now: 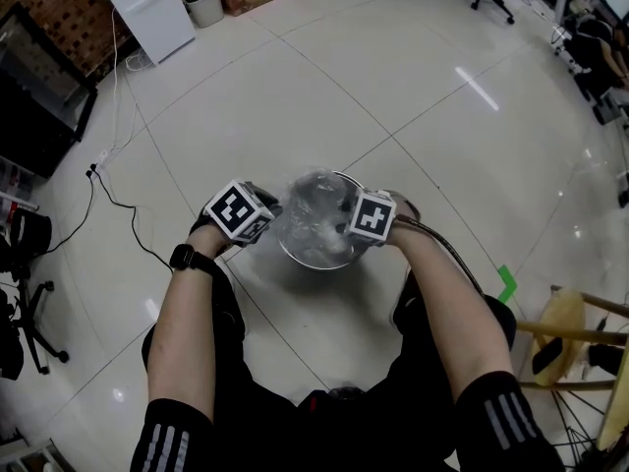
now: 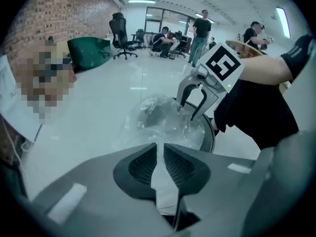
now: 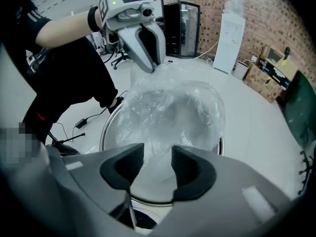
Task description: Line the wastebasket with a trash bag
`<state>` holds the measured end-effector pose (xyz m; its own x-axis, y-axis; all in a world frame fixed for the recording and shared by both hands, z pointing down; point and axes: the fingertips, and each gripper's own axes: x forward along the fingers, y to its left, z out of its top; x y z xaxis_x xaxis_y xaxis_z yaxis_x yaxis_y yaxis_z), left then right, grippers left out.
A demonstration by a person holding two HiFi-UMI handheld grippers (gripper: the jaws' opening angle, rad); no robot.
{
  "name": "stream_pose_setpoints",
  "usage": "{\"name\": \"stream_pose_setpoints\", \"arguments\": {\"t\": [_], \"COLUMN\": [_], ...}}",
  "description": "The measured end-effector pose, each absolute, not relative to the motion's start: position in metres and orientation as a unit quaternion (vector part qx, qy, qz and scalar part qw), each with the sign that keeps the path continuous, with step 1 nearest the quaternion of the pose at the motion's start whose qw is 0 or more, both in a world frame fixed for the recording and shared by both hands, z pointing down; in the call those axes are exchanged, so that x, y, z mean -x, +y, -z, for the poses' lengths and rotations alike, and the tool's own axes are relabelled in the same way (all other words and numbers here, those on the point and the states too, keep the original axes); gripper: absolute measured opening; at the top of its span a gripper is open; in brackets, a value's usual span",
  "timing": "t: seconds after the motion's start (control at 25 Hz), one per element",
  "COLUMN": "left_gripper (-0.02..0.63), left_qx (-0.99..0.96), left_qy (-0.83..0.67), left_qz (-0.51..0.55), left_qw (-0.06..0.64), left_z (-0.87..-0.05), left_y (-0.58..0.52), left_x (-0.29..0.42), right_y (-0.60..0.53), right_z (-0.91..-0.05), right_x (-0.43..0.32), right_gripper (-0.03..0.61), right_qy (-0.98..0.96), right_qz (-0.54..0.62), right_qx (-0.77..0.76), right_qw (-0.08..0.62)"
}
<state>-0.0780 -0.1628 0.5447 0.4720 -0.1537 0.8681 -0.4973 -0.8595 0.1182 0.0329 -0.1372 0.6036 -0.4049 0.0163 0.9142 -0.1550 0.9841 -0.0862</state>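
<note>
A clear, crumpled trash bag [image 1: 316,207] billows over the mouth of the round, shiny metal wastebasket [image 1: 313,262], which stands upright on the tiled floor [image 1: 393,116]

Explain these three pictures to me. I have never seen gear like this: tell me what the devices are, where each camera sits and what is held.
No robot: a person holds a two-jaw tool in each hand. One picture comes from a camera on the person's head, looking down; the others from cameras riding on each tool, looking along its jaws. On the glossy white tiled floor stands a round shiny metal wastebasket with a crumpled clear plastic trash bag bulging over it. The left tool is shut on a fold of the bag. The right tool is open, its jaws apart near the bag.
</note>
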Motion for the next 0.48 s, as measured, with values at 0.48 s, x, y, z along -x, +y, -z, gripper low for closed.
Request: {"name": "stream_pose_setpoints", "arguments": {"t": [0.48], "left_gripper": [0.026], "left_qx": [-0.884], "left_qy": [-0.141], "left_qz": [-0.445], "left_qw": [0.001], "left_z": [-0.488], "left_y": [-0.151], "left_x": [-0.022], "right_y": [-0.137], "right_z": [-0.525], "right_x": [-0.088], "right_gripper": [0.186], "right_qy": [-0.832], "right_qz": [-0.073], "right_qx": [-0.024], "right_qw": [0.550]}}
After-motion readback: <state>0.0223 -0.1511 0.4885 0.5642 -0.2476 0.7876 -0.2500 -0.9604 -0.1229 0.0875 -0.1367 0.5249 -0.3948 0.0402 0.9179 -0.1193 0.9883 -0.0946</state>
